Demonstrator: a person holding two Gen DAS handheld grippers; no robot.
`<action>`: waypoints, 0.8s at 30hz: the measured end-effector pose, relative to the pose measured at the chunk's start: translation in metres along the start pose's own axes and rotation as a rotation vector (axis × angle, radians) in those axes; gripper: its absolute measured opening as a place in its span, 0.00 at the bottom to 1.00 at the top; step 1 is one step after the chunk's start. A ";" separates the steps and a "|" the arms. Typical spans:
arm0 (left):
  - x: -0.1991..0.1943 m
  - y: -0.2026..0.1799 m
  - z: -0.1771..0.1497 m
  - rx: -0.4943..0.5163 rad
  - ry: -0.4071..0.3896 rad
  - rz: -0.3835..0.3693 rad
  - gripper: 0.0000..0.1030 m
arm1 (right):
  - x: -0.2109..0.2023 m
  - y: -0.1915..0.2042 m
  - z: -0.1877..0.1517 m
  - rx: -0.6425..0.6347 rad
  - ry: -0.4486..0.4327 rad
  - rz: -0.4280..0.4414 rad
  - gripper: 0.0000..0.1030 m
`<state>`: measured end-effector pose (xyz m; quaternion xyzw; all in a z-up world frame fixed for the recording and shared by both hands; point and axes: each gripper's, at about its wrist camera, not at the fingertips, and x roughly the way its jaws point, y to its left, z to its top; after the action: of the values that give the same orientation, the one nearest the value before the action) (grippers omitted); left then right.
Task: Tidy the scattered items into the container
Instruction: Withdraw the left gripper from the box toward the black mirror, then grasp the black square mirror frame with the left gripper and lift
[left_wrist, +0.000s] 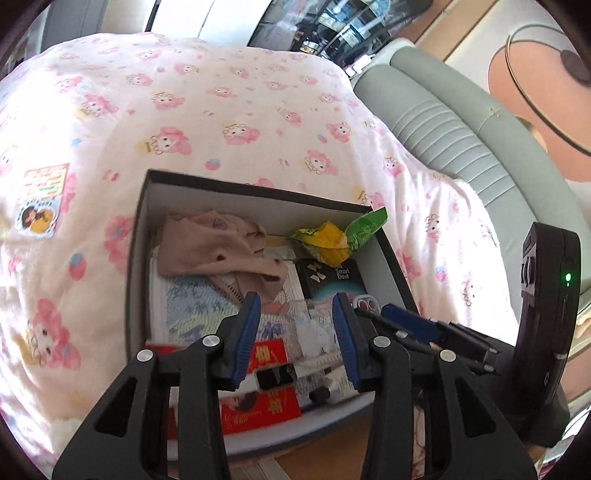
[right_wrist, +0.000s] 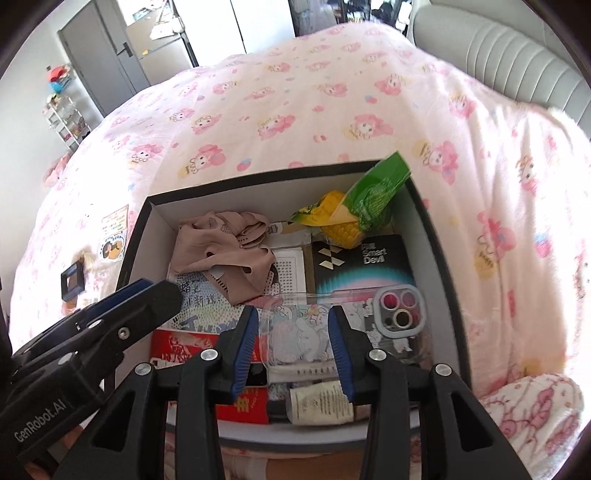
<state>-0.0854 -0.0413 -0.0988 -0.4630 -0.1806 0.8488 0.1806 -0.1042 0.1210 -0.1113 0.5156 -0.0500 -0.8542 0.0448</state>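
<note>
A dark open box (left_wrist: 137, 236) (right_wrist: 135, 236) sits on the pink patterned bed. It holds a tan cloth (left_wrist: 218, 247) (right_wrist: 221, 254), a yellow and green snack pack (left_wrist: 340, 236) (right_wrist: 354, 214), a black "Smart Devil" box (left_wrist: 332, 277) (right_wrist: 362, 262), red packets (left_wrist: 258, 406) (right_wrist: 177, 343), a clear phone case (right_wrist: 369, 317) and a small bottle (right_wrist: 321, 402). My left gripper (left_wrist: 295, 336) is open and empty above the box's near half. My right gripper (right_wrist: 291, 347) is open above the phone case, holding nothing. The right gripper also shows at the left view's right edge (left_wrist: 413, 325).
A sticker sheet (left_wrist: 38, 199) (right_wrist: 114, 232) lies on the bed left of the box. A small dark screen device (right_wrist: 74, 282) lies further left. A grey padded headboard (left_wrist: 461, 125) runs along the right. A door and a shelf rack (right_wrist: 66, 118) stand beyond the bed.
</note>
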 end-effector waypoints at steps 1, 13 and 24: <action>-0.002 -0.001 -0.002 -0.007 -0.004 -0.002 0.40 | -0.004 0.000 -0.001 -0.003 -0.007 -0.001 0.35; -0.079 0.058 -0.020 -0.102 -0.074 0.093 0.40 | -0.031 0.093 -0.007 -0.215 -0.047 0.101 0.34; -0.138 0.248 -0.033 -0.473 -0.185 0.272 0.45 | 0.048 0.275 0.012 -0.486 0.161 0.350 0.35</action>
<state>-0.0226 -0.3177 -0.1337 -0.4329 -0.3257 0.8380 -0.0652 -0.1303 -0.1568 -0.1115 0.5394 0.0715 -0.7769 0.3170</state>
